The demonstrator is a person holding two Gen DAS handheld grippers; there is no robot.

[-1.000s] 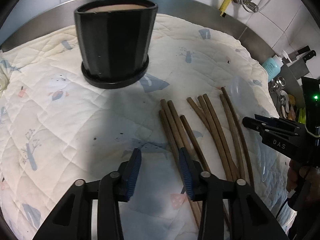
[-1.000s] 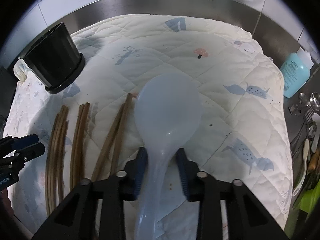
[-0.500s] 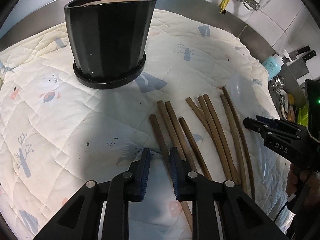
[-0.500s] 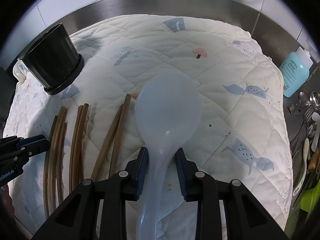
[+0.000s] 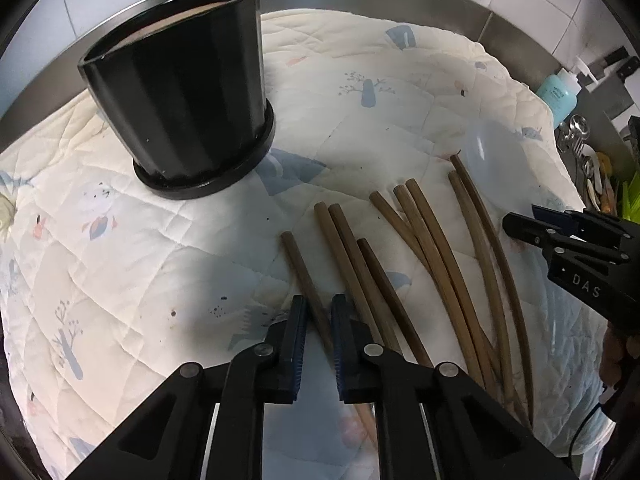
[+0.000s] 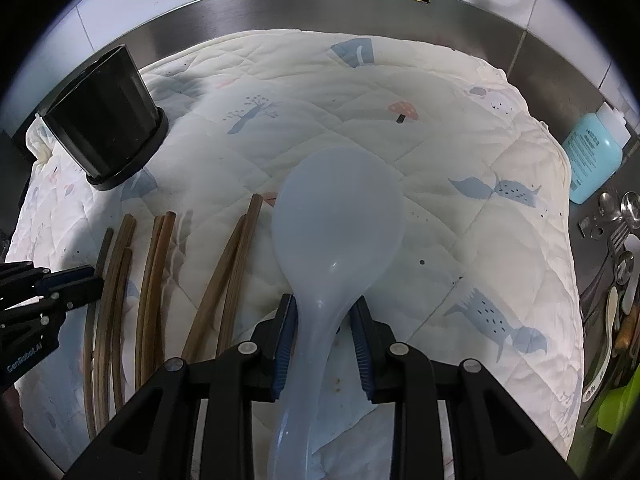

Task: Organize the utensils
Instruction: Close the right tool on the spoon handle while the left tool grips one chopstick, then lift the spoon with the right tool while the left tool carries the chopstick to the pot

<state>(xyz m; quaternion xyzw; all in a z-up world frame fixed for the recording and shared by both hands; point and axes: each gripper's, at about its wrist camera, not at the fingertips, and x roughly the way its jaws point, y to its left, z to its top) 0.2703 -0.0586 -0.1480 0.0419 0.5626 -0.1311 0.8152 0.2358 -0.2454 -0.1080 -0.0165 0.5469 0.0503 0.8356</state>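
Several brown wooden chopsticks [image 5: 424,248] lie side by side on a quilted white cloth [image 5: 160,264]. My left gripper [image 5: 319,324] is shut on the leftmost chopstick [image 5: 298,260], which lifts off the cloth. A black holder pot [image 5: 180,100] stands at the back left; it also shows in the right wrist view [image 6: 104,128]. My right gripper [image 6: 325,320] is shut on the neck of a translucent white rice spoon [image 6: 340,216], whose bowl points forward. The chopsticks show left of the spoon in the right wrist view [image 6: 152,272].
A steel rim [image 6: 320,8] runs around the back of the cloth. A blue bottle [image 6: 592,152] and loose metal cutlery [image 6: 616,240] sit at the right edge. The right gripper shows at the right of the left wrist view [image 5: 568,240].
My left gripper has closed on the leftmost chopstick and pulled it away from the others. My right gripper has closed a little tighter on the spoon's neck.
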